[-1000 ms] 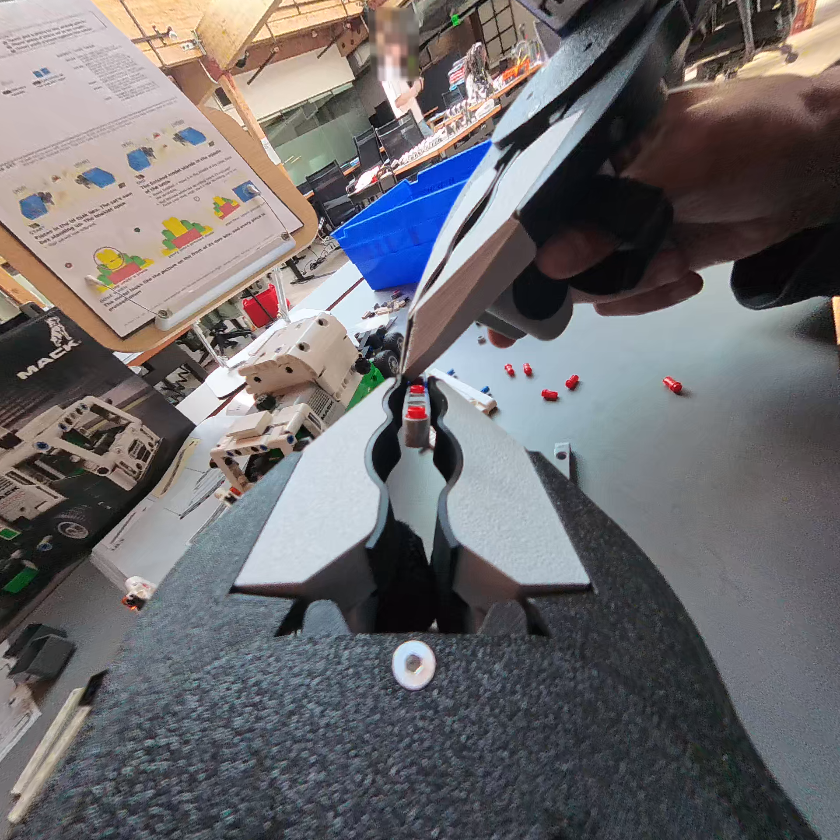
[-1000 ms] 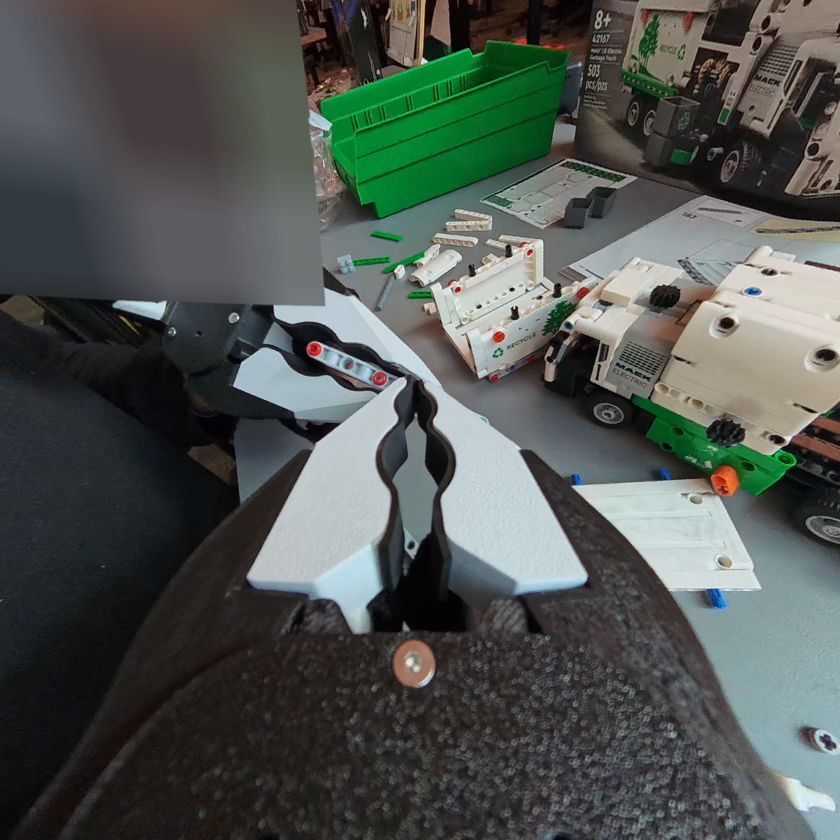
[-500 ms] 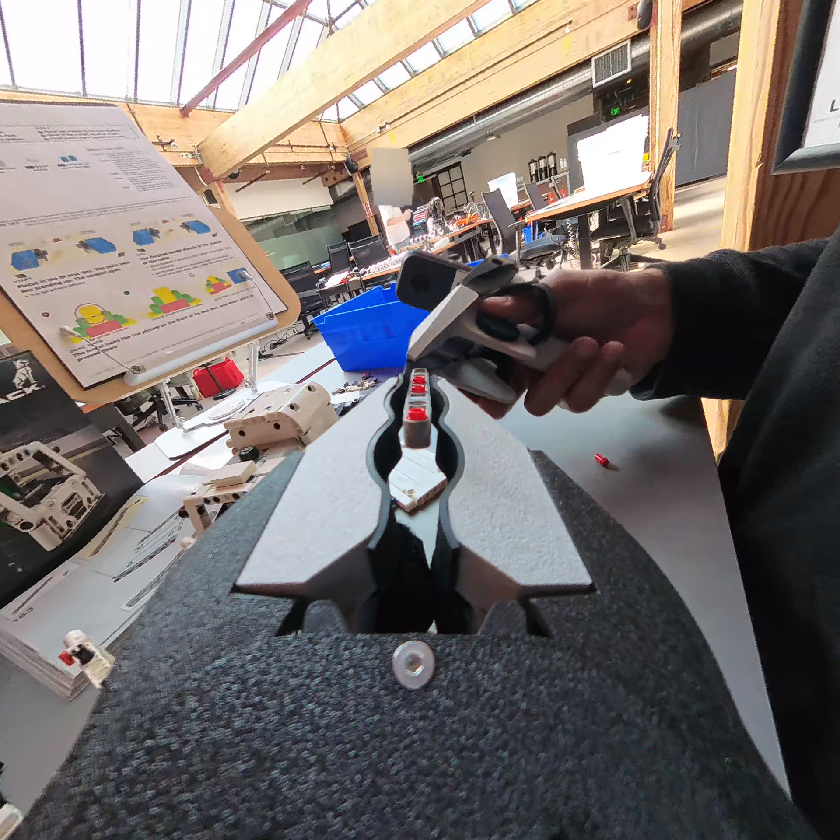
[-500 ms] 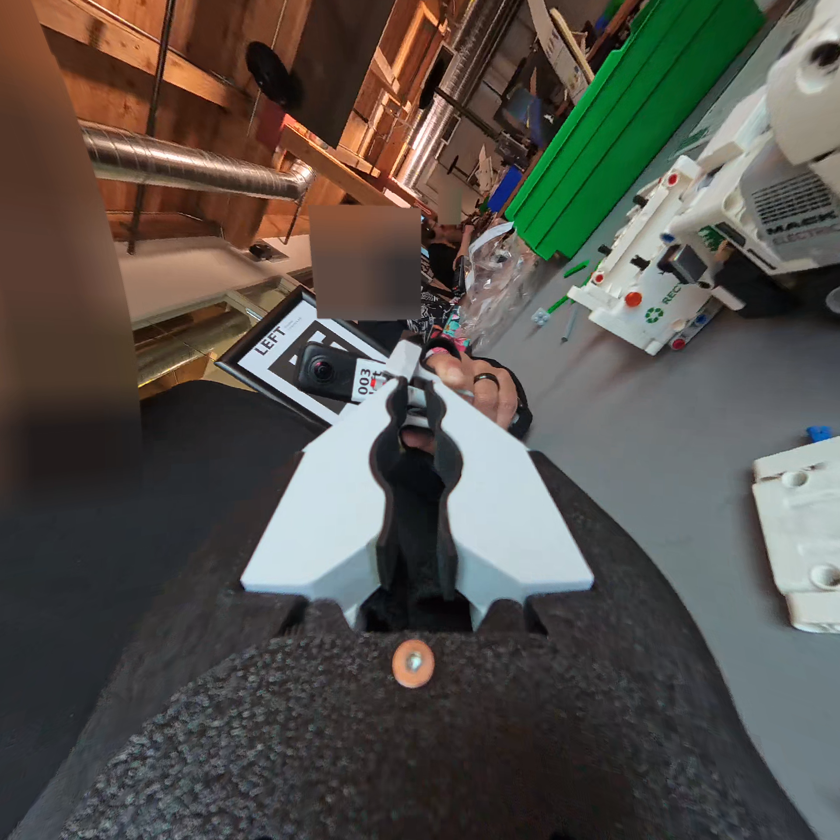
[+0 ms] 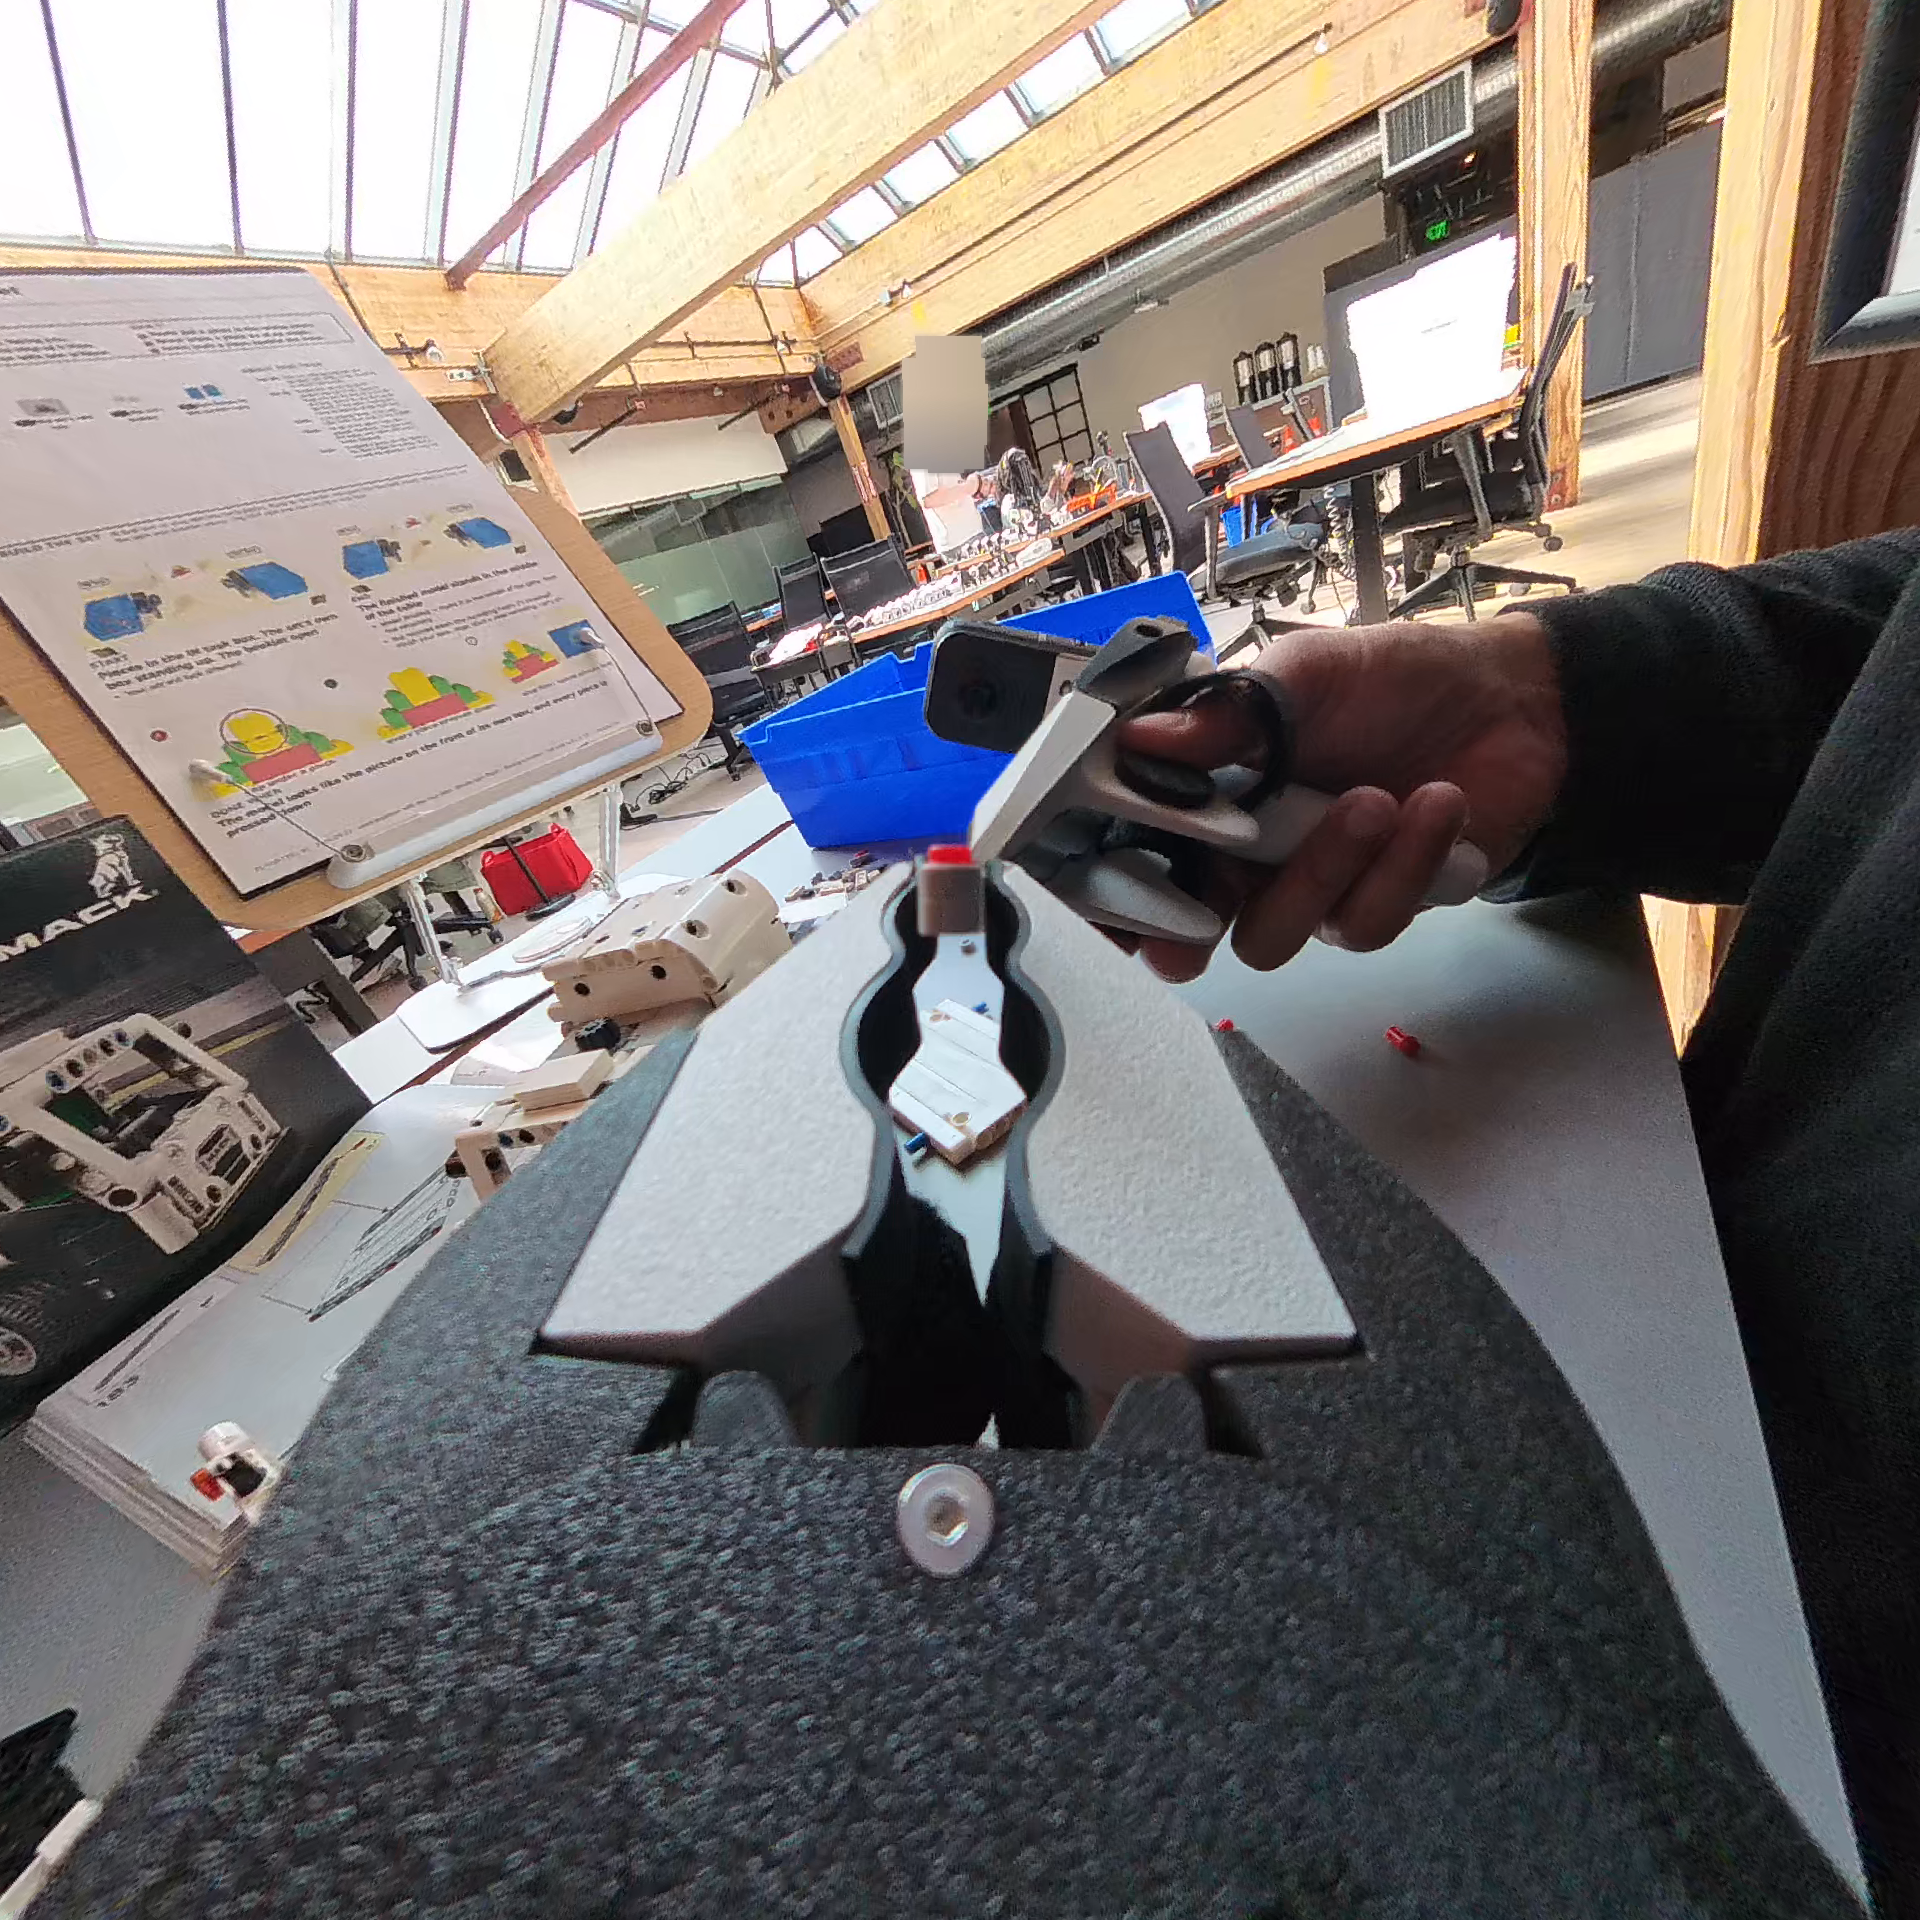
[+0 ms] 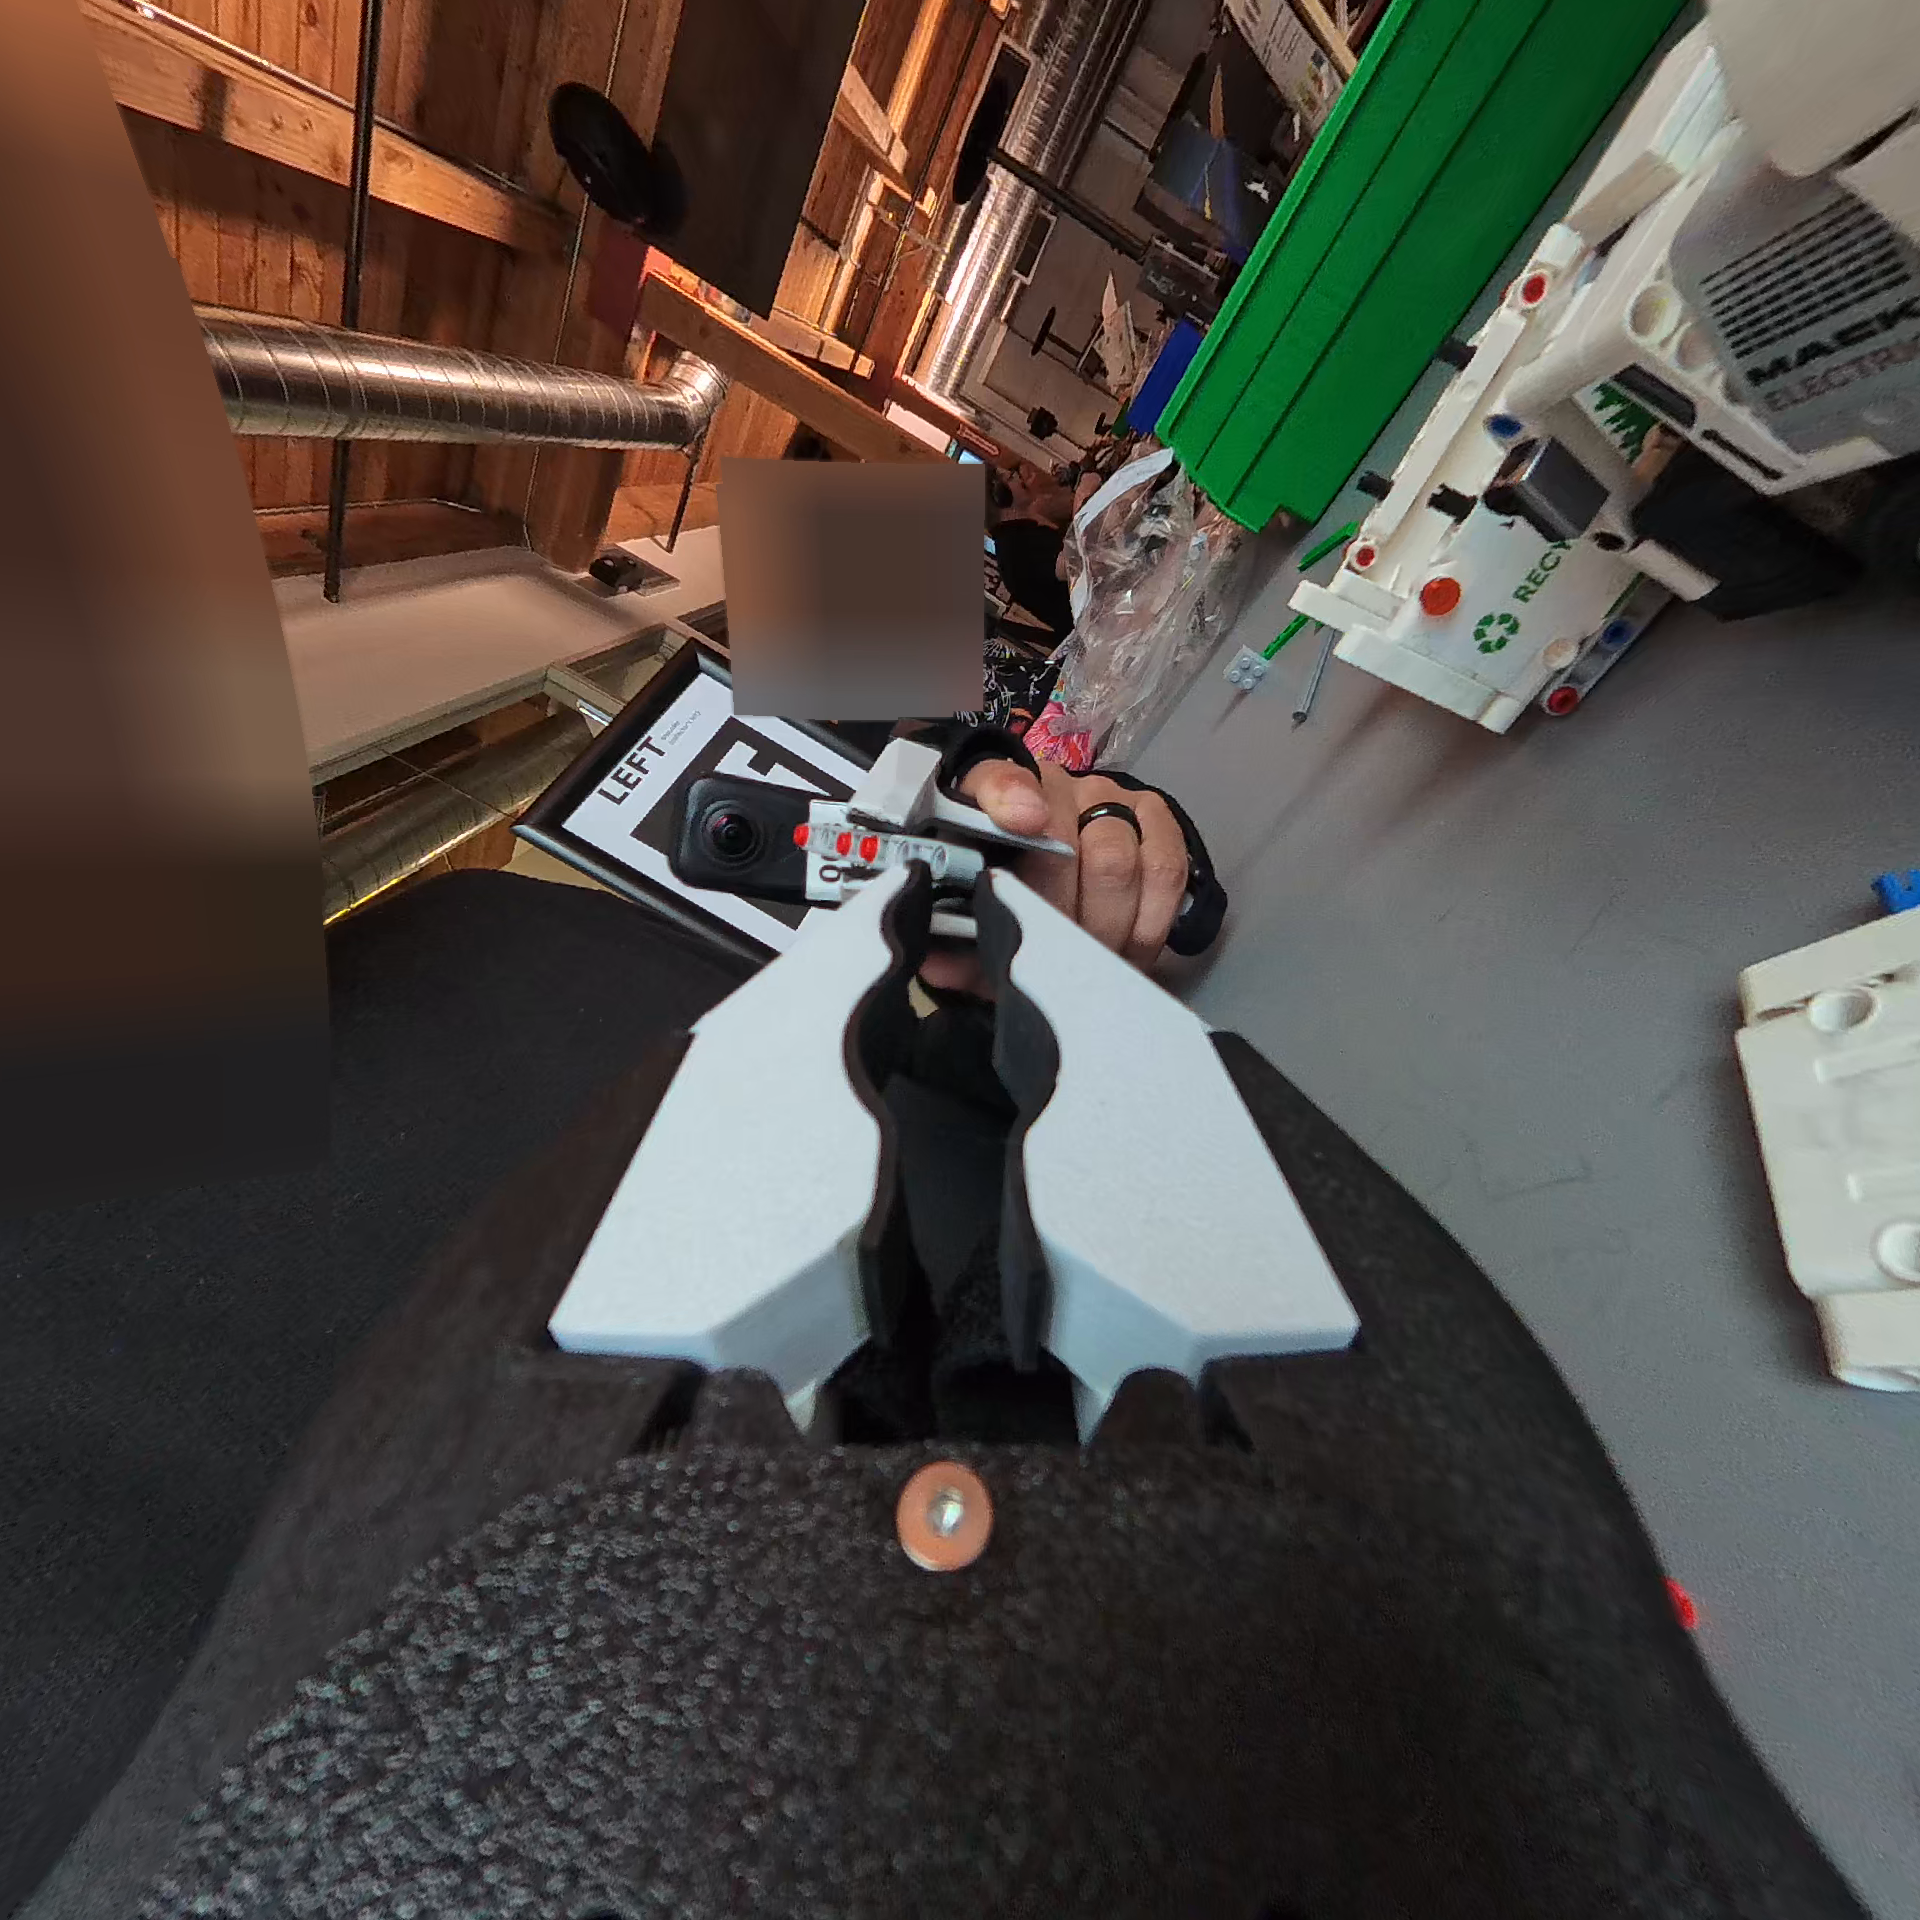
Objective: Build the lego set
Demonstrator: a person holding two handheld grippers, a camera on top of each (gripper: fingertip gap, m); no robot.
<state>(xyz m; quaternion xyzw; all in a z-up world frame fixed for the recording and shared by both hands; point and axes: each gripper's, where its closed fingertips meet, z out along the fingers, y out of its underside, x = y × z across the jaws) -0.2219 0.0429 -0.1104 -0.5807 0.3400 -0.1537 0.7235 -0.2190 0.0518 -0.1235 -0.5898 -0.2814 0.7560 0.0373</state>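
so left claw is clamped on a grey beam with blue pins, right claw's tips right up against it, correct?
Nearly. The pins in the grey beam are red, not blue; the right wrist view shows a row of them along the beam. The rest holds: the left claw is clamped on the beam, and the right claw has its tips right up against it.

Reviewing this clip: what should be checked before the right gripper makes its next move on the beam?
1. Left gripper clamped on the grey beam: ok.
2. Red pins on the beam: ok, three show.
3. Right gripper empty, jaws parted: ok.
4. Right gripper's tips at the beam's free end: ok; contact: cannot tell.
5. Spare red pin on the table: ok.
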